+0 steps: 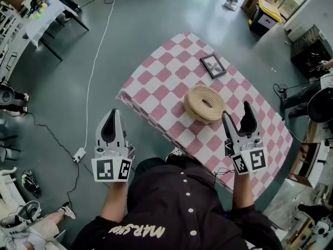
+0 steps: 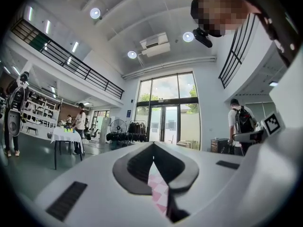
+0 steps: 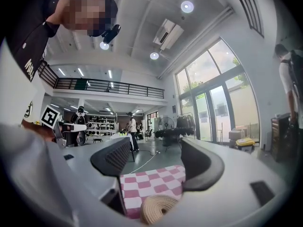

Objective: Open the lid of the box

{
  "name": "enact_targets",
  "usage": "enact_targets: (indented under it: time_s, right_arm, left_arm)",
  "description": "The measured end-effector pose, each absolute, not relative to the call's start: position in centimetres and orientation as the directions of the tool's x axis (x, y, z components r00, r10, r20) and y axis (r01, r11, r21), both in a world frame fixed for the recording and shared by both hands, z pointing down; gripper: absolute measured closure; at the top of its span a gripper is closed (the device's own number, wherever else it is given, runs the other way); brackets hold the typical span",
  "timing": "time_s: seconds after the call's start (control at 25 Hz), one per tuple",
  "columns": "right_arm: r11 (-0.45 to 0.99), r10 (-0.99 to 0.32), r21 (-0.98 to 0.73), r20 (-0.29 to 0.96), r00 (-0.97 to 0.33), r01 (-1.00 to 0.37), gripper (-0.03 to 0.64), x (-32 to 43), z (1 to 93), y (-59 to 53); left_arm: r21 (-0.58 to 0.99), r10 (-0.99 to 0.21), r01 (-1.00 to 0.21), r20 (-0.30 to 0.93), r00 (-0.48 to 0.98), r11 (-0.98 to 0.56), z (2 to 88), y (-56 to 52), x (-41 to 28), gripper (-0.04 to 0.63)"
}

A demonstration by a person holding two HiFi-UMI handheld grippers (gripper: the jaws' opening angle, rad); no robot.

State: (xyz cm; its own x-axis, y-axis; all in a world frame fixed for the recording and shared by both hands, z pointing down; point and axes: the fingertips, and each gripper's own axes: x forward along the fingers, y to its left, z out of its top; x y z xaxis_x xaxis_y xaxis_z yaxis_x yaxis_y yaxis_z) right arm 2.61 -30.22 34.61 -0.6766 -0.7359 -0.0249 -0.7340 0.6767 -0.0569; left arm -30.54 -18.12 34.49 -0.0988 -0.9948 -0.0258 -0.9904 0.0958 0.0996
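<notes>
AT THE TABLE: A person stands at the near edge of a table spread with a pink-and-white checked cloth, a two-jaw gripper in each hand. The round woven box lies closed near the middle of the cloth, with a small framed picture beyond it. The right gripper hovers level over the table's near edge, its jaws spread wide with nothing between them. Its own view shows the box low and ahead, roughly centred in the gap but well short of the pads. The left gripper hangs over the floor off the table's near-left edge, jaws closed tip to tip on nothing, well apart from the box.

The lid is not yet touched, so the step in hand appears to be the approach. To do it well, the open right gripper would likely need to come in over the box and drop its tips. It could then take the lid by its rim or by the edge of the hollow at its centre. The left gripper could come across to steady the lower body, so that the whole box does not lift or slide on the cloth. From above, the seam between lid and body cannot be made out, so where the lid ends is uncertain. The coiled weave may also give little firm purchase, which argues for a slow, square closing of the jaws.
</notes>
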Motion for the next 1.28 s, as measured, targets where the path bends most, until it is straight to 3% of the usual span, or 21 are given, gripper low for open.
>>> enact_targets:
  time_s: [0.32, 0.88, 1.28]
  right_arm:
    - [0.612, -0.79, -0.052, -0.002, -0.613, -0.789, 0.291, 3.8, 35.0, -31.5]
    - [0.417, -0.909, -0.035, -0.011, -0.417, -0.908, 0.287, 2.9, 34.1, -32.8]
    - [0.333, -0.942, -0.044, 0.032, -0.335, -0.942, 0.287, 3.1, 35.7, -32.5]
  left_arm:
    - [0.126, -1.0, -0.992, -0.005, -0.017, 0.016, 35.6, -22.1, -30.4, 0.584]
    - [0.12, -0.965, -0.958, -0.014, 0.261, -0.261, 34.9, -33.4, -31.8, 0.584]
    - [0.113, -0.899, -0.893, 0.004, 0.439, -0.436, 35.1, -38.4, -28.1, 0.584]
